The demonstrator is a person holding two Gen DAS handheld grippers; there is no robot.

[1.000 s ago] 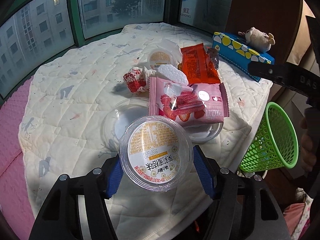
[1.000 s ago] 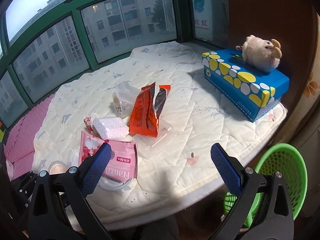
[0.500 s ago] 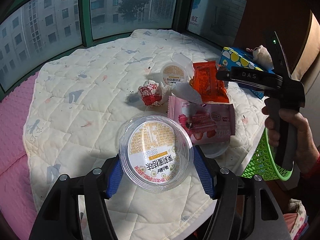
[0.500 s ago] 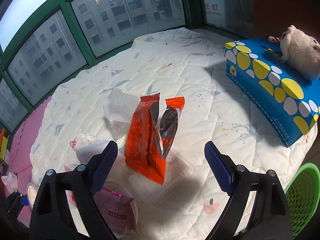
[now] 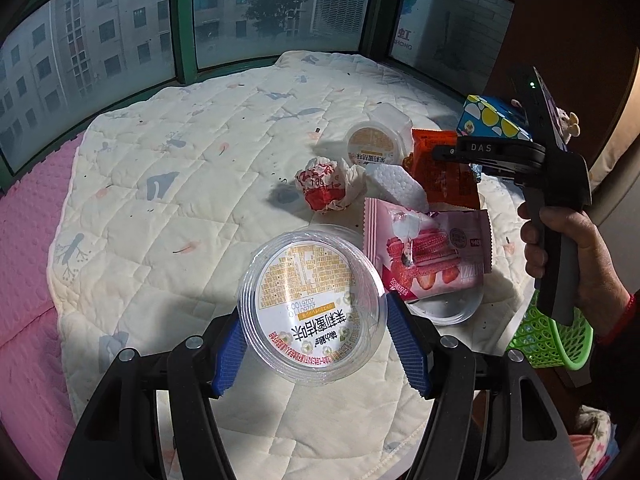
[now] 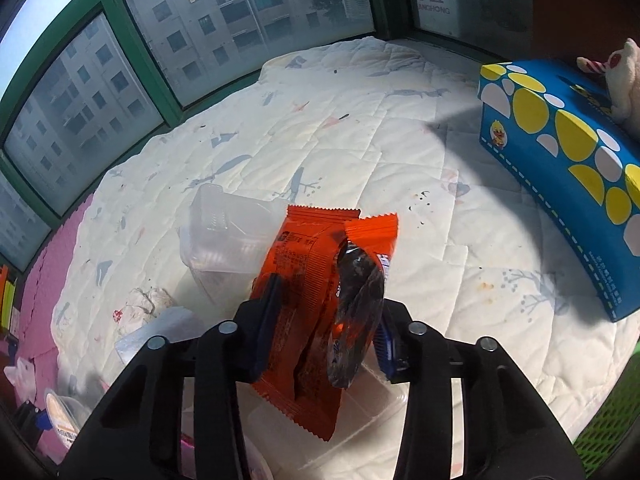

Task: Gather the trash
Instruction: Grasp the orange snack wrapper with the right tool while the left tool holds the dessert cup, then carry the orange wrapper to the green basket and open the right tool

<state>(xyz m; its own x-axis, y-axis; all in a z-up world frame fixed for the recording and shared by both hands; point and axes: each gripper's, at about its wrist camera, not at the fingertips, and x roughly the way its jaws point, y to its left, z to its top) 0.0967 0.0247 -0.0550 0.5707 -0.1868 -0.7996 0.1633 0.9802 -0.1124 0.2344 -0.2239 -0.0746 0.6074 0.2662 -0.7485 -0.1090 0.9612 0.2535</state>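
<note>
**Two pieces of trash in my tongs above the quilted mat**

My left gripper (image 5: 312, 344) held a round clear plastic cup with a white and yellow printed lid (image 5: 310, 304), both blue pads pressing on its sides, above the cream quilted mat (image 5: 180, 200). My right gripper (image 6: 324, 332) was closing its jaws on a torn orange snack wrapper (image 6: 308, 288), which stood between the pads and hid most of them from me.

More trash lay close together on the mat: a pink strawberry wafer packet (image 5: 432, 252) lying partly over a clear plastic lid (image 5: 452, 308), a crumpled red and white paper (image 5: 324, 188), a white foam block (image 5: 394, 184) and a small lidded cup (image 5: 374, 144). A clear plastic tray (image 6: 224, 236) lay just behind the wrapper.

The green mesh basket (image 5: 548, 340) stood beside the mat's edge, partly hidden behind my right hand (image 5: 568, 248). A blue box with yellow dots (image 6: 560, 144) stood on the far right with a plush toy (image 6: 624, 76) on top.
</note>
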